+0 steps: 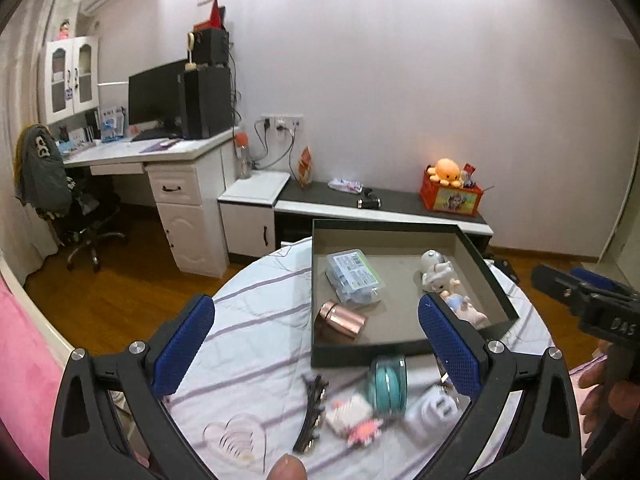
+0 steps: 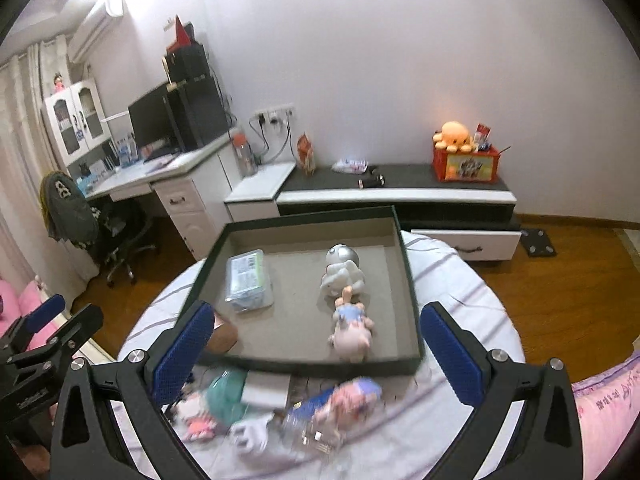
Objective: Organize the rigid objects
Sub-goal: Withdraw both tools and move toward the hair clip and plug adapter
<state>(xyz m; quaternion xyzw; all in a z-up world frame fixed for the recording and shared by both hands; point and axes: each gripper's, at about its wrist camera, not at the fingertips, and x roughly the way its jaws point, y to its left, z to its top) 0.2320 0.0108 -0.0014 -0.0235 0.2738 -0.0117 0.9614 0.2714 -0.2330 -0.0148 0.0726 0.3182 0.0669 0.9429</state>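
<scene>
Right now the work sits between two picks: both grippers hang above the round table covered in a white cloth with pale purple stripes (image 1: 256, 312), and neither carries anything. The left gripper (image 1: 316, 344) has its blue-padded jaws spread wide with nothing between them, and the right gripper (image 2: 316, 344) is equally wide and empty.

The shallow dark-green cardboard box with a grey lining (image 1: 496, 272) lies toward the far edge of the table. Inside it are a clear plastic case with a green label (image 1: 354, 280), a copper-coloured metal canister (image 1: 340, 320) lying on its side at the near-left corner, a white-and-silver robot figure (image 1: 434, 270) and a small doll in a blue dress (image 2: 352, 330) along the right side.

Sorting looks partly done. Outside the box, by the near edge, wait a teal round tin (image 1: 387, 383), a white plug adapter (image 1: 430, 414), a row of dark hair clips (image 1: 312, 416) and a small pink-and-white trinket (image 1: 352, 416); the right wrist view blurs these.

Next, I judge, one gripper must drop toward one of these, straddle it squarely, close, and lift it over the box's near wall.
</scene>
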